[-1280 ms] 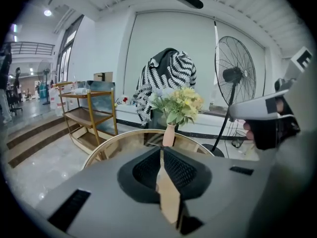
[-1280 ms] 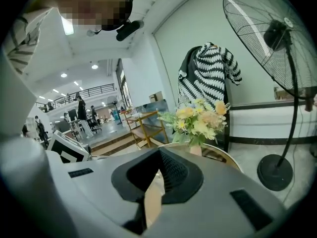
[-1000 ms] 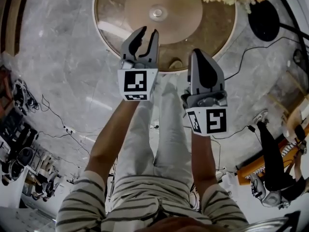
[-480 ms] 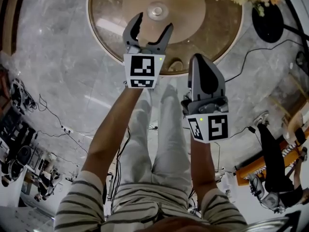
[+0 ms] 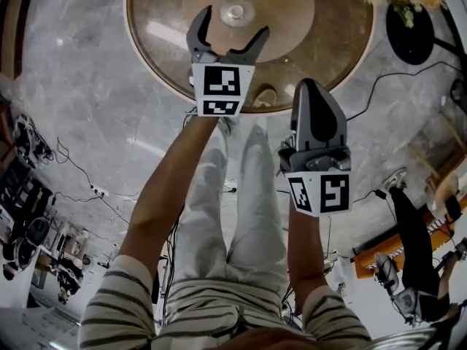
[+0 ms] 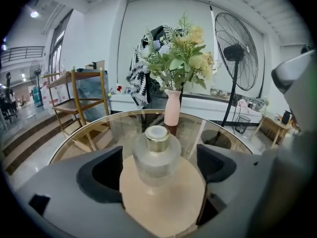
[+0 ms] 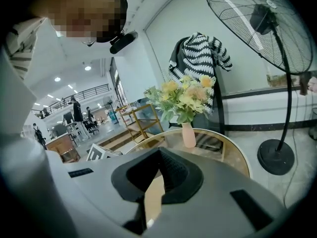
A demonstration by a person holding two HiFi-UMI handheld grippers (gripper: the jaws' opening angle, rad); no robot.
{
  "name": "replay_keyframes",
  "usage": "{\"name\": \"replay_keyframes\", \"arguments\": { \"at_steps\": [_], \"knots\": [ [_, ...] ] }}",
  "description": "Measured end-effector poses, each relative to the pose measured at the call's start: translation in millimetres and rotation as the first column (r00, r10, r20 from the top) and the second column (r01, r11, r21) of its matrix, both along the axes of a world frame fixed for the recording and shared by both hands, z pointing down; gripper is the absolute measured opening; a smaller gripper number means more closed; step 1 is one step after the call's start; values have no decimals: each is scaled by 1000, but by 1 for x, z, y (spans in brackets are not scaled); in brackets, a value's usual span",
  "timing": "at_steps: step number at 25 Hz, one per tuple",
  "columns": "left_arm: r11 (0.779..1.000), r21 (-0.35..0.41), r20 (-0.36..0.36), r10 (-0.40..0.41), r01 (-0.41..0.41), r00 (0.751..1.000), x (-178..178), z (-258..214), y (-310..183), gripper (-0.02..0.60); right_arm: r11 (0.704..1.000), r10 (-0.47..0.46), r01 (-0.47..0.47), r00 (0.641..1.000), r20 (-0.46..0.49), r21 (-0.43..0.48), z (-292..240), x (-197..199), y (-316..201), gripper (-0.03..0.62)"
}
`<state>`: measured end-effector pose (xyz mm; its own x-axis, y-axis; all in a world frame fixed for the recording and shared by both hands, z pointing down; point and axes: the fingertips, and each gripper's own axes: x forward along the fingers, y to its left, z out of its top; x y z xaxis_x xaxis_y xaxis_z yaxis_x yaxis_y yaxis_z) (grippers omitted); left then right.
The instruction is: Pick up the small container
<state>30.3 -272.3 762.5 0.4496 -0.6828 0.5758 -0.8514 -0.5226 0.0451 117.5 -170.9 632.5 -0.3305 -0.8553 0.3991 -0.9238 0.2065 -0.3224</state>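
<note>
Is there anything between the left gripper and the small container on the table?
Nothing visible does. The small container stands just ahead of the left gripper, framed by its opening fingers, untouched; the vase stands behind it.

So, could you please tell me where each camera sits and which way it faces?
Head view: on the person's head, facing steeply down at the glass table; shows both forearms, legs, left tool, right tool.
Left gripper view: on the left tool, facing level across the table at the small container between its opening jaws, untouched.
Right gripper view: on the right tool, facing along its shut jaws; striped sleeve upper left.
Shared: both gripper views show the vase of flowers and fan.
</note>
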Motion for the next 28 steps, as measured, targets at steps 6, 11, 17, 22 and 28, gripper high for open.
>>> {"name": "replay_keyframes", "arguments": {
  "at_steps": [6, 11, 17, 22, 28],
  "knots": [
    [1000, -9, 31, -1, 1, 1000, -2, 17, -15, 462, 1000, 7, -7, 1000, 0, -12, 10, -1, -1, 9],
    [1000, -27, 61, -11, 12, 998, 4, 29, -23, 462, 1000, 14, -15, 1000, -8, -20, 16, 7, 0, 11],
    [999, -22, 81, -24, 26, 996, 6, 36, -38, 462, 999, 21, -22, 1000, -18, -36, 24, 13, -4, 11],
    [999, -21, 66, -47, 49, 997, 9, 40, -40, 457, 999, 29, -30, 999, -19, -45, 29, 19, -4, 11],
    [999, -9, 95, -39, 40, 995, 9, 42, -36, 437, 998, 33, -34, 999, -18, -48, 26, 19, -3, 9]
  ]
}}
